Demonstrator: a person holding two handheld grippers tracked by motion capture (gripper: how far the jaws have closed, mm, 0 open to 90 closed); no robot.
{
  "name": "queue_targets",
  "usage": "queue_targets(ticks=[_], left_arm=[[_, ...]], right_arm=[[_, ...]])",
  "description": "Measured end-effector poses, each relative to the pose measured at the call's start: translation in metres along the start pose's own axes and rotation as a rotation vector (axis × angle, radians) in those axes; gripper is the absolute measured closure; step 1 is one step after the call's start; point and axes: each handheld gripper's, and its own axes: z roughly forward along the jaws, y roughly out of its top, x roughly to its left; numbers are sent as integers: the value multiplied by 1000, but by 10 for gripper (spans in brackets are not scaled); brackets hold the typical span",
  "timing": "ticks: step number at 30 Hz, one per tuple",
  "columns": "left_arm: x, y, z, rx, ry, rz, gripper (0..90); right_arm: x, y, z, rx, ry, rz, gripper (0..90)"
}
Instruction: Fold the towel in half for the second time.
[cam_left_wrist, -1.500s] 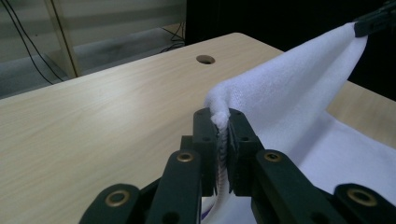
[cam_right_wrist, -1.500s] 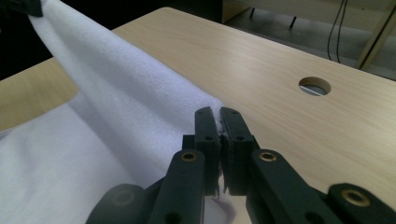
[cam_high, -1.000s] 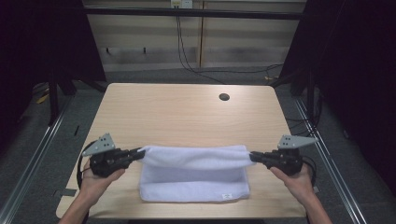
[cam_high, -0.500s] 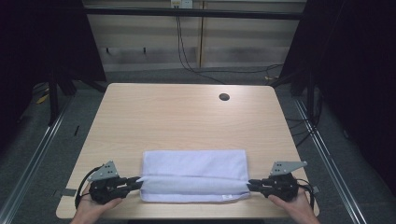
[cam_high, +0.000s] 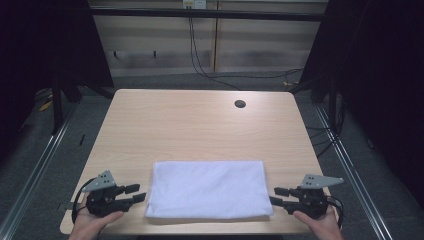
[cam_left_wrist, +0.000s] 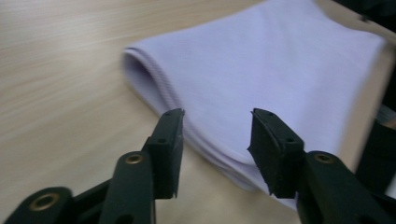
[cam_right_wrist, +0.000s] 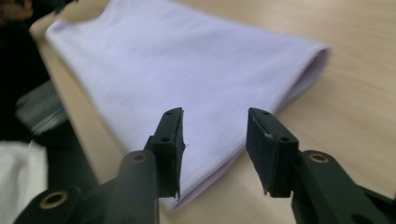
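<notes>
White cloth, a folded towel (cam_high: 209, 189), lies flat along the near edge of the table (cam_high: 195, 125), roughly centred between its two near corners, its long side running parallel to that edge. Flanking it, the left gripper (cam_high: 134, 193) sits just off the towel's left end and the right gripper (cam_high: 278, 196) just off its right end, each held low over the wood by a hand at the near edge. Both claws stand wide with nothing between them: in the left gripper view the jaws gape over the layered end of the towel (cam_left_wrist: 261, 79), and in the right gripper view they open the same way over the near right corner of the towel (cam_right_wrist: 187, 70). The mirrored stance, I judge, suits a two-handed fold, with each claw aimed at one short end so the cloth can be lifted evenly. Stacked edges at the left end suggest the towel is already doubled at least once. Beyond it the tabletop is bare wood up to a small dark round hole (cam_high: 240, 104) near the far right corner.
</notes>
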Motion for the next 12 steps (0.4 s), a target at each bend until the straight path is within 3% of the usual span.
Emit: queue_targets(ticks=[1,3,5,6,7,9,12], left_arm=[[11,4,6,12,54,-40,476],[22,9,14,16,102,-78,428],[31,13,23,35,150,-62,396],[34,14,26,36,180,-83,379],[36,13,26,26,176,-112,351],[33,12,25,35,168,-98,308],[31,7,23,23,153,-101,277]], right_arm=[[-11,4,-3,-52,-45,35,522],[-20,7,-4,-85,-111,63,478],[-30,11,-4,-109,-191,101,415],[-34,12,-4,-121,-226,102,411],[-38,14,-4,-121,-248,104,399],[-43,12,-1,-125,-294,102,370],[-52,3,9,-21,-323,92,352]])
